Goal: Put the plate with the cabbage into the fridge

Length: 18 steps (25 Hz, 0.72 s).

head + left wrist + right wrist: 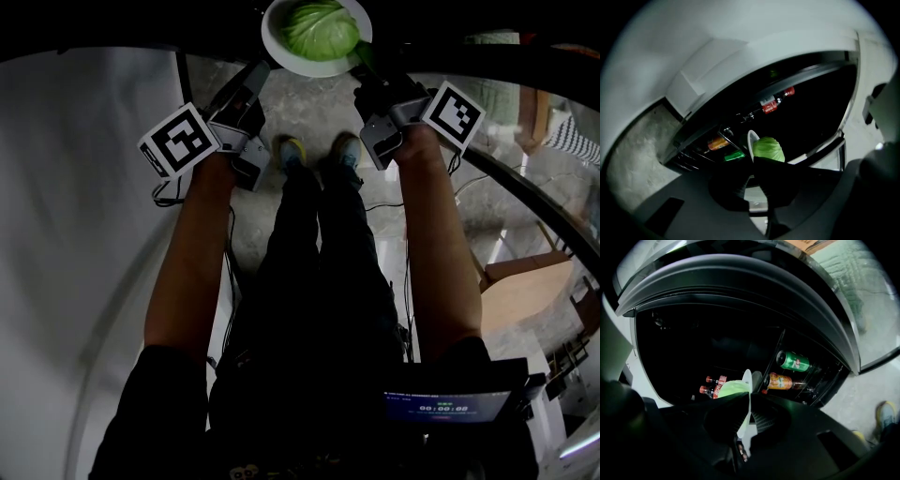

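Both tongs are clenched. At the top centre of the head view, the left tongs (265, 67) bite the left rim of the white plate (281, 52). The cabbage (322, 28) sits in the middle, and the right tongs (362, 67) bite the opposite rim. The plate hangs in the air between them, facing the open fridge (693, 333), and I'd say it is not yet inside.

From where I stand, the grip looks like the weak spot. Only two thin edges are held, so if one hand dips or lags, the plate would tilt and the round cabbage could roll off. The fridge is dark and already stocked, so the plate's far rim might also clip something on the way in.

In the right gripper view, red-capped bottles (712, 384) with red labels lie left of centre. An orange can (783, 381) and a green can (794, 361) lie further right. Their print is too small to read. A screen (441, 406) at the lower right of the head view shows a row of digits, too blurred to read.
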Motion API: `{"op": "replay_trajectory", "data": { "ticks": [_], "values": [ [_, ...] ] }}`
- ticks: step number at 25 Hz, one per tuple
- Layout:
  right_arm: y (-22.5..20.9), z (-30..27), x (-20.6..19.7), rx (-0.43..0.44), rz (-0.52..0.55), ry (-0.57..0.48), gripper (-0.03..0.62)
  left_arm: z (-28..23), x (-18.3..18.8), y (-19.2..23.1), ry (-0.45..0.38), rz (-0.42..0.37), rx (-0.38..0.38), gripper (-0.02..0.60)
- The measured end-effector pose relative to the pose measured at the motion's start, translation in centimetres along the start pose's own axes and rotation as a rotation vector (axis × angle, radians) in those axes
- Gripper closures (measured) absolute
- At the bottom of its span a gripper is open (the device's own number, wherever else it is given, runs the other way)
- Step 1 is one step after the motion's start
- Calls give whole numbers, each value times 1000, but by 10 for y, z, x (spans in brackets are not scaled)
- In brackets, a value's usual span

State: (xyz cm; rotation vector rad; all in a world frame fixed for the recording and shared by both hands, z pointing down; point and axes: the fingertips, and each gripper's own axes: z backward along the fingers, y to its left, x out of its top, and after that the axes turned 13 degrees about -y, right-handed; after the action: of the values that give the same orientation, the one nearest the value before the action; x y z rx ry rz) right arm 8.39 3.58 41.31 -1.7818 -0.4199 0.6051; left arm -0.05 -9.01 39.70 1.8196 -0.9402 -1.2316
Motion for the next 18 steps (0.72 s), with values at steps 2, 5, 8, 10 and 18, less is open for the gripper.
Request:
{"op": "replay_trajectory", "data": {
  "ticks": [2, 5, 8, 10, 18],
  "values": [
    [0, -1, 0, 2, -3, -2, 576, 5, -2, -1, 14, -248, 39, 569],
    [0, -2, 0, 4, -8, -3, 576, 7, -9, -12, 19, -543, 50, 571],
    [0, -3, 1, 3, -6, -7, 576, 0, -21, -21, 29, -655, 23, 571],
    [0, -4, 1, 2, -5, -8, 576, -4, -27, -24, 37, -694, 14, 571],
    [1, -6, 1, 4, -9, -9, 576, 1, -32, -19, 44, -825, 40, 571]
  ]
}}
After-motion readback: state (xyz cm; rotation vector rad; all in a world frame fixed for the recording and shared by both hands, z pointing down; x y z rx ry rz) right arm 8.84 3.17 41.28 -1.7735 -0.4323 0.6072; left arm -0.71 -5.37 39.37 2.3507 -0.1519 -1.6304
